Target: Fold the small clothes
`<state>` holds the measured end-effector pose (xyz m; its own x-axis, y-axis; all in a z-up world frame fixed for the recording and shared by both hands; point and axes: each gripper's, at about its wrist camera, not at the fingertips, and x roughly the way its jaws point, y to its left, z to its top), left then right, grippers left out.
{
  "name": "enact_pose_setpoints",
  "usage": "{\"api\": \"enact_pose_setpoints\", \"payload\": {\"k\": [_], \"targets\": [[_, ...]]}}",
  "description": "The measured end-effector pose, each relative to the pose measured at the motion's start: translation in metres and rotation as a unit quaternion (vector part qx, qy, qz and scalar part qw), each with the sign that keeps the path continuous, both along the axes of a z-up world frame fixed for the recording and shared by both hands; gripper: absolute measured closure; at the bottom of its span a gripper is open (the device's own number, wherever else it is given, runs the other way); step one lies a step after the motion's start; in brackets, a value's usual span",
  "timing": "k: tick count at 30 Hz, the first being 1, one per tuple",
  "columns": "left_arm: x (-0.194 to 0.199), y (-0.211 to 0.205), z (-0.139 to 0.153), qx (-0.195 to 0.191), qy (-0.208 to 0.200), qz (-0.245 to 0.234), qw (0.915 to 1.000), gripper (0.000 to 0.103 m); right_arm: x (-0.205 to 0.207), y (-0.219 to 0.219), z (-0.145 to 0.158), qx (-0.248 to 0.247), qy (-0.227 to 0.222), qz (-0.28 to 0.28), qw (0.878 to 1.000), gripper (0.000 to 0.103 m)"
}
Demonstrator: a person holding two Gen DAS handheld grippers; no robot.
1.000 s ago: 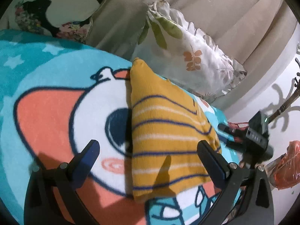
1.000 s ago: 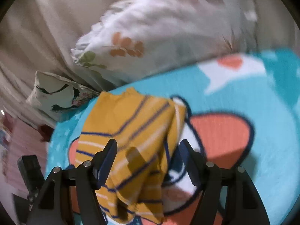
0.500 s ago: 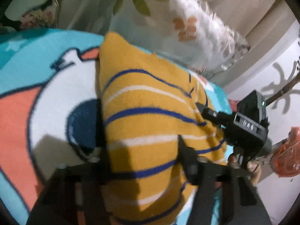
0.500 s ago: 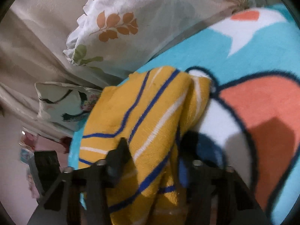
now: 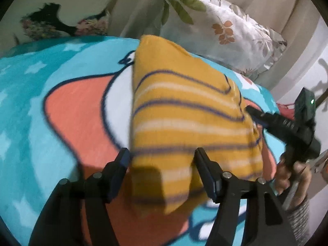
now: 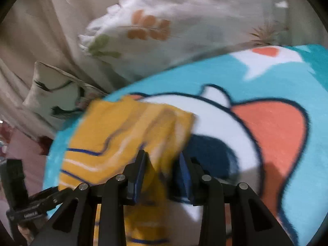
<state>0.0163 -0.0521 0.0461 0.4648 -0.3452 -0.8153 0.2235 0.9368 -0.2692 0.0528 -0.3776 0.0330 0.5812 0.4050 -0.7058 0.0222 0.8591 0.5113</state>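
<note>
A small yellow garment with blue and white stripes (image 5: 184, 110) lies on a cartoon blanket (image 5: 67, 106). My left gripper (image 5: 162, 160) is closed partway on its near edge, with cloth between the fingers. My right gripper (image 6: 163, 160) is closed on the other end of the garment (image 6: 114, 135), and cloth hangs down between its fingers. The right gripper also shows in the left wrist view (image 5: 287, 123), at the garment's right edge. The left gripper shows at the lower left of the right wrist view (image 6: 26, 205).
A white leaf-print pillow (image 5: 221, 26) and a floral pillow (image 5: 61, 20) lie behind the blanket against beige fabric. The blanket's edge drops off at the right in the left wrist view.
Both grippers moved onto the garment and closed on its ends. Its near edges are now lifted off the blanket and the cloth is bunched.
</note>
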Motion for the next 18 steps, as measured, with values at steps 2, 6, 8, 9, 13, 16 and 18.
{"api": "enact_pose_setpoints", "payload": {"k": [2,6,8,9,13,16,18], "targets": [[-0.020,0.003,0.009,0.022,-0.025,0.004,0.9994,0.033,-0.016,-0.007,0.011,-0.002,-0.014,-0.012,1.000,0.064],[-0.060,0.011,0.037,0.051,-0.095,0.015,0.9941,0.024,-0.045,0.002,0.050,-0.016,-0.071,-0.001,0.997,0.064],[-0.069,0.014,0.048,0.056,-0.121,0.023,0.9909,0.020,-0.058,0.014,0.070,-0.019,-0.116,0.005,0.993,0.054],[-0.070,0.014,0.051,0.058,-0.126,0.027,0.9900,0.020,-0.060,0.022,0.076,-0.019,-0.131,0.006,0.991,0.038],[-0.050,0.016,0.061,0.050,-0.131,0.046,0.9890,0.020,-0.046,0.046,0.081,-0.038,-0.134,0.031,0.990,0.025],[-0.013,0.010,0.064,0.039,-0.133,0.053,0.9889,0.020,-0.023,0.052,0.074,-0.030,-0.157,0.027,0.987,0.024],[0.019,0.005,0.063,0.041,-0.135,0.053,0.9886,0.020,-0.008,0.052,0.067,-0.025,-0.170,0.026,0.985,0.024]]}}
